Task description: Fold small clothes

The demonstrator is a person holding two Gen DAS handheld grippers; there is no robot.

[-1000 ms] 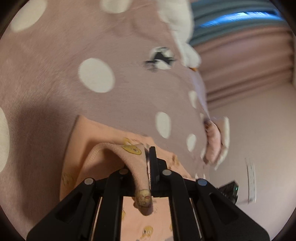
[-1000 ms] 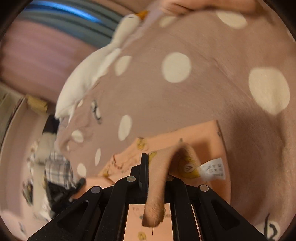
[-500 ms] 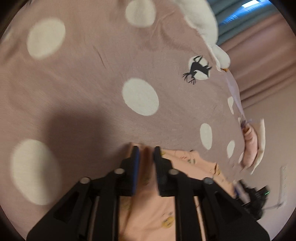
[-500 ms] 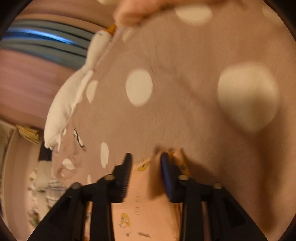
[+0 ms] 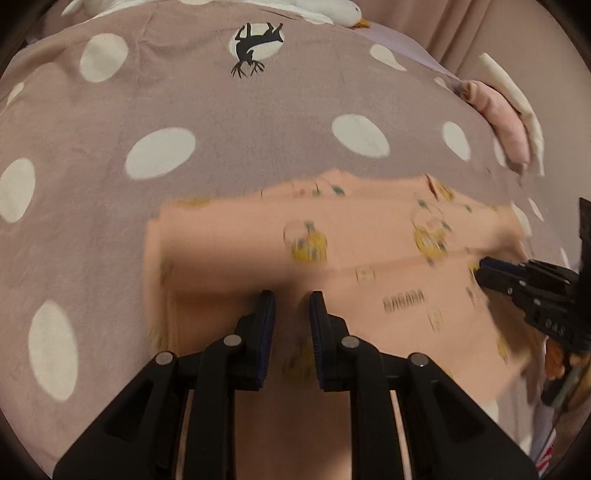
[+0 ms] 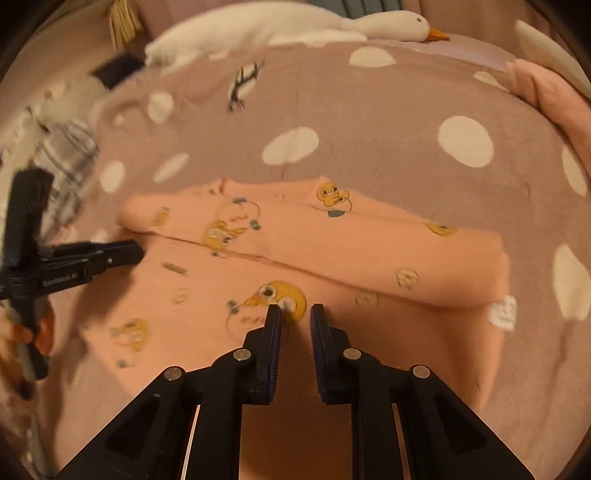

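A small peach garment with yellow duck prints (image 5: pixel 369 251) lies on the bed, its far part folded over toward me; it also shows in the right wrist view (image 6: pixel 332 251) with a white label at its right edge. My left gripper (image 5: pixel 291 299) is open and empty just above the garment's near left part. My right gripper (image 6: pixel 295 312) is open and empty above the garment's near middle. The right gripper shows at the right of the left wrist view (image 5: pixel 524 280); the left one shows at the left of the right wrist view (image 6: pixel 92 254).
The mauve blanket with white dots (image 5: pixel 162 147) covers the bed. A white goose plush (image 6: pixel 288 26) lies along the far edge. A pink folded cloth (image 6: pixel 554 99) sits at the far right. A plaid cloth (image 6: pixel 62 155) lies at the left.
Both grippers let go of the garment's edge after carrying it over into a fold, opened, and pulled back above the garment.
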